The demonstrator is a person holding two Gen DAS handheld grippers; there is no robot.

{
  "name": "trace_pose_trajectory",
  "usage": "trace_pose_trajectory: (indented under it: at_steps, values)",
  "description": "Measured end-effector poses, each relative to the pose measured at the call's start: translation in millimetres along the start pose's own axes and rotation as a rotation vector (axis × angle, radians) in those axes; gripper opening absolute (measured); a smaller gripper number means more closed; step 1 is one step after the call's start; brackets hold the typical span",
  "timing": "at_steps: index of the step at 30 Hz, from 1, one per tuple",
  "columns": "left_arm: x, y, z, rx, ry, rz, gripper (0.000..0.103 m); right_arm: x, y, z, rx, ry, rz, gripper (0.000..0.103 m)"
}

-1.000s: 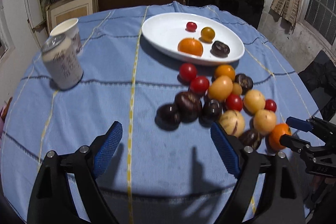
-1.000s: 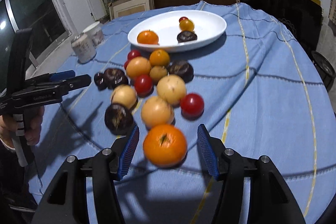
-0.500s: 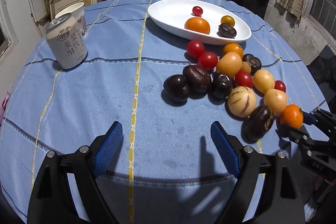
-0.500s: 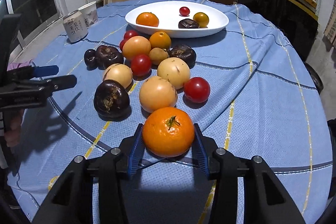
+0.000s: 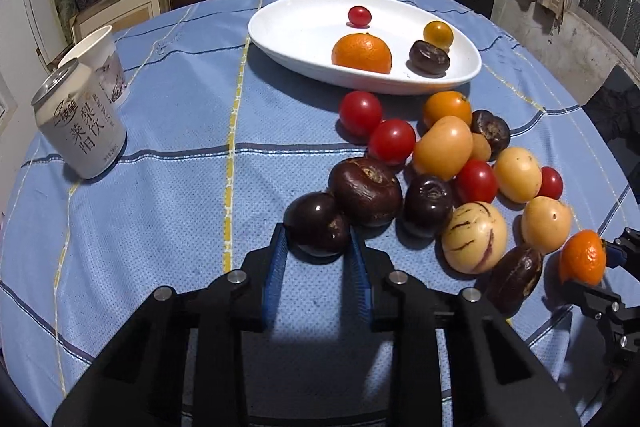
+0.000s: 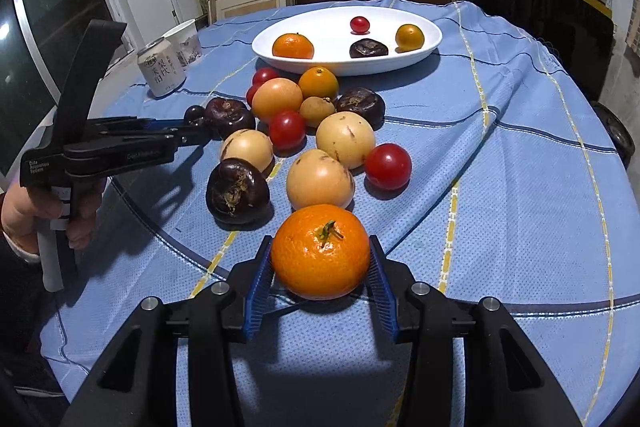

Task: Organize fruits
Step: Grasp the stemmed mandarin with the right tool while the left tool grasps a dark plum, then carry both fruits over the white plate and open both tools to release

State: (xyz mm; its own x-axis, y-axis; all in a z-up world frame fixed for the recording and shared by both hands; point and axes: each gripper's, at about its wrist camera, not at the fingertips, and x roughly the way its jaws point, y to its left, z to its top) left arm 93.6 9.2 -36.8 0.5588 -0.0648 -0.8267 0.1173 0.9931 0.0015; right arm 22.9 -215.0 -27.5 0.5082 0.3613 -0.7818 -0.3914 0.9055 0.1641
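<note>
On the desk [image 6: 520, 187], blue cloth: white oval plate [image 5: 288, 31] holding four fruits; loose fruit heap before it. Right tongs [image 6: 322, 267] pinch a tangerine [image 6: 320, 251] at the heap's near end. Left tongs [image 5: 318, 259], just closing, clasp a dark round fruit [image 5: 318, 223].
</note>
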Motion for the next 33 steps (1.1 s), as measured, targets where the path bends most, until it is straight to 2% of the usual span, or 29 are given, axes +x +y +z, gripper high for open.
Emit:
trace_pose_trajectory:
  at_steps: [5,10,16,20,23,26,33]
  values:
    - [-16.4,4.5,-7.4,-0.014,-0.01,-0.017,0.03,-8.2,0.7,5.5,-0.011,-0.021,0.018,0.046]
    - [-45.3,3.6,-9.2,0.008,-0.057,-0.054,0.03,-24.9,-4.3,19.2,-0.001,-0.067,0.046,0.046]
    - [-72.2,-5.1,7.9,0.029,-0.108,-0.128,0.03,-35.6,-1.1,52.9,-0.035,-0.122,0.07,0.046]
    - [-76.3,-14.3,34.1,0.054,-0.146,-0.125,0.03,-36.1,-2.6,89.3,-0.037,-0.182,0.085,0.046]
    - [-69.7,-18.8,59.0,0.071,-0.178,-0.113,0.03,-26.7,-8.2,113.8,-0.013,-0.2,0.083,0.046]
    - [-52.3,-16.7,83.5,0.053,-0.17,-0.103,0.03,-8.9,-13.2,136.2,-0.009,-0.2,0.078,0.046]
    - [7.8,-4.4,130.9,0.006,-0.098,-0.086,0.03,48.9,-15.4,168.2,-0.059,-0.117,0.053,0.046]
